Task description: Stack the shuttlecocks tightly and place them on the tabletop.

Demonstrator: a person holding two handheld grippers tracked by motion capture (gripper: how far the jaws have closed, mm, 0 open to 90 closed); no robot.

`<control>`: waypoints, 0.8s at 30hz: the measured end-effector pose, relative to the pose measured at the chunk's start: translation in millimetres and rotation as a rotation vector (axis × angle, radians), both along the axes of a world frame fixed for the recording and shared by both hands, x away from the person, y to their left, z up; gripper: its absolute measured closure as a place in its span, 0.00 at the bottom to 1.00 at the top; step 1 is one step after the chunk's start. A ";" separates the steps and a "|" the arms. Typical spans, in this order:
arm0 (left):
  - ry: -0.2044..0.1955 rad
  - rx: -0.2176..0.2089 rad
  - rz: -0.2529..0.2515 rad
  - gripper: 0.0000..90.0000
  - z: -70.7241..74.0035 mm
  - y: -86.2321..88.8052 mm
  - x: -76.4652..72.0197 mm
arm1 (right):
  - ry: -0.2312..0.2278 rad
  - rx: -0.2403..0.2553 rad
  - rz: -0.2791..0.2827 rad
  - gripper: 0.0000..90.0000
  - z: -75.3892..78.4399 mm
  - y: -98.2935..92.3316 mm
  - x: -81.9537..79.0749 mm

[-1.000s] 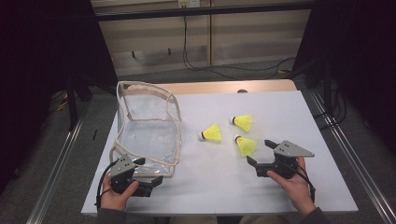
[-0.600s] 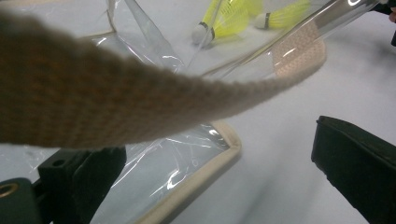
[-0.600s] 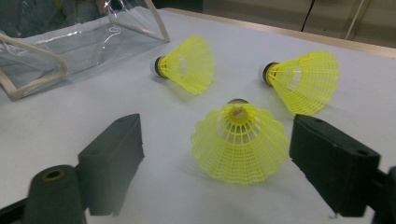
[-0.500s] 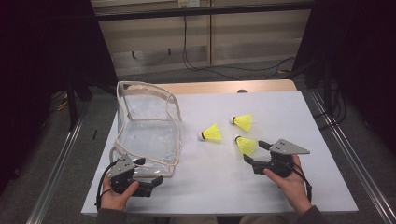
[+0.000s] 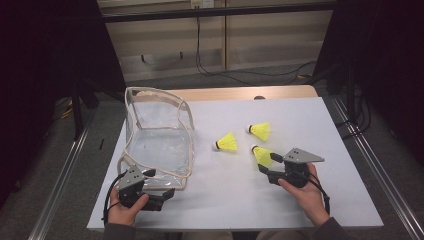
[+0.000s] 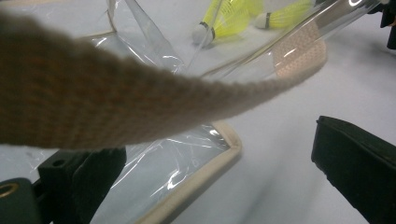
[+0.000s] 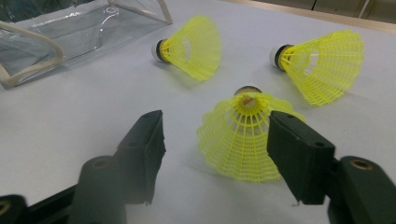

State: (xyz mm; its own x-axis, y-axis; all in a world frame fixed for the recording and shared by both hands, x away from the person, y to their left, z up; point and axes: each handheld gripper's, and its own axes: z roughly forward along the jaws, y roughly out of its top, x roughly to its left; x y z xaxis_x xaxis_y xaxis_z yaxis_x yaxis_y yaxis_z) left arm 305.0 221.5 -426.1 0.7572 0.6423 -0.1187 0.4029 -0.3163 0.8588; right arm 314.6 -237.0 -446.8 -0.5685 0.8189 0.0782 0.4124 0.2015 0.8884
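Observation:
Three yellow shuttlecocks lie on the white table. The nearest shuttlecock (image 5: 262,156) (image 7: 245,135) sits between the jaws of my right gripper (image 5: 266,169) (image 7: 219,144), skirt toward the camera; the gripper is open and the right jaw stands at the skirt's edge. The two other shuttlecocks (image 5: 227,142) (image 5: 261,131) lie just beyond it. A clear plastic bag (image 5: 160,135) with beige trim stands at the left. My left gripper (image 5: 167,195) (image 6: 219,168) is open at the bag's near corner, with the trim (image 6: 205,177) between its jaws and a beige strap (image 6: 116,107) crossing close above.
The white table (image 5: 350,190) ends near the hands at the front. A wooden strip (image 5: 280,92) runs along its back edge. Metal rails (image 5: 380,170) flank both sides. Cables trail from each gripper.
My right gripper has slid a little left and forward, so the nearest shuttlecock now lies between its jaws. The left gripper has stayed at the bag's corner.

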 end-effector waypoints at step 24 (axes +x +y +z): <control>-0.003 0.008 -0.009 0.04 0.0 0.1 -1.2 | 0.056 -0.004 -0.008 0.72 1.0 8.3 17.5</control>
